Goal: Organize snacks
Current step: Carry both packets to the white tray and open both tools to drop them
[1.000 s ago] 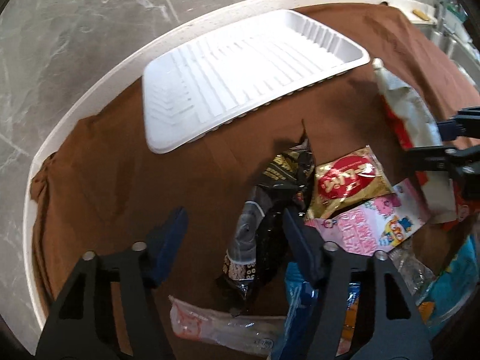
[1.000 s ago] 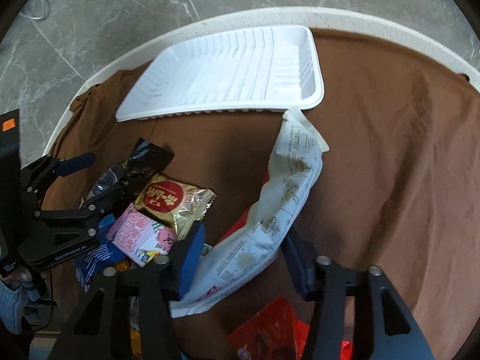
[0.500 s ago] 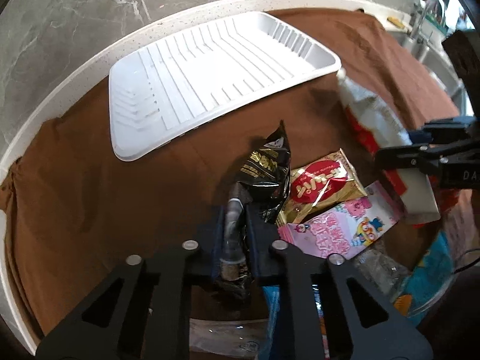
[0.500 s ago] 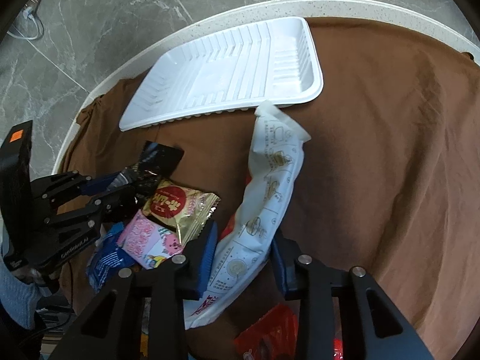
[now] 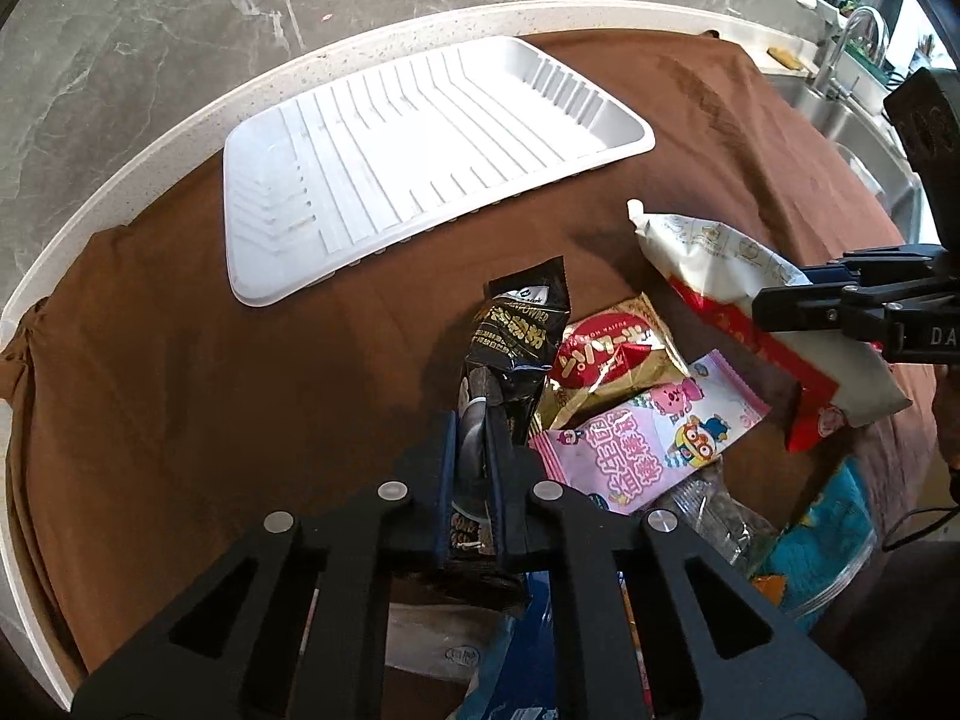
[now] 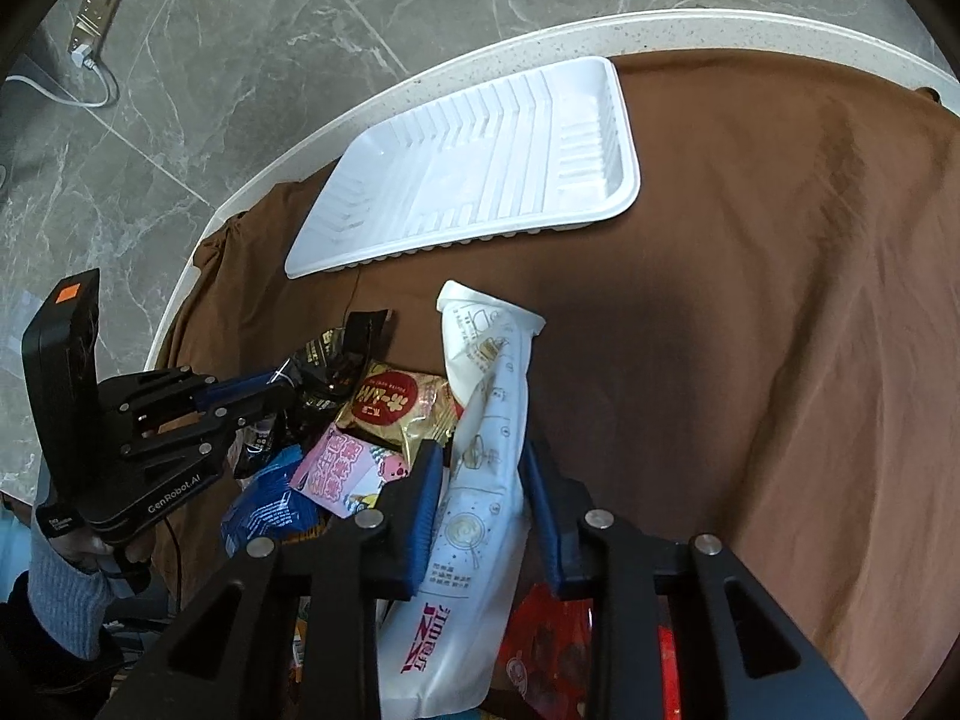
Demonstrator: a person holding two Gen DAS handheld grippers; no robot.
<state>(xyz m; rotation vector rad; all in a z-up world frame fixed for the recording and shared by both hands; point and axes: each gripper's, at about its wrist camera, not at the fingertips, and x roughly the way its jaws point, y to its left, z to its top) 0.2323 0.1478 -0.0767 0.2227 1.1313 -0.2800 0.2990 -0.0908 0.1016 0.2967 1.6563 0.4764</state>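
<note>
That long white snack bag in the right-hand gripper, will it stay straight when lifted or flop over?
Probably flops: the white snack bag is long, soft film, creased where the right gripper is closing on it. It looks light and puffy, so it should lift easily. The glossy wrapper might slip, and the free end may droop toward the white tray.

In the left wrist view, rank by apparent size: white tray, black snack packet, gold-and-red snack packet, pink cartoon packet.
1. white tray, clearly largest.
2. pink cartoon packet.
3. gold-and-red snack packet and black snack packet: too alike to rank, since both are partly covered.
</note>
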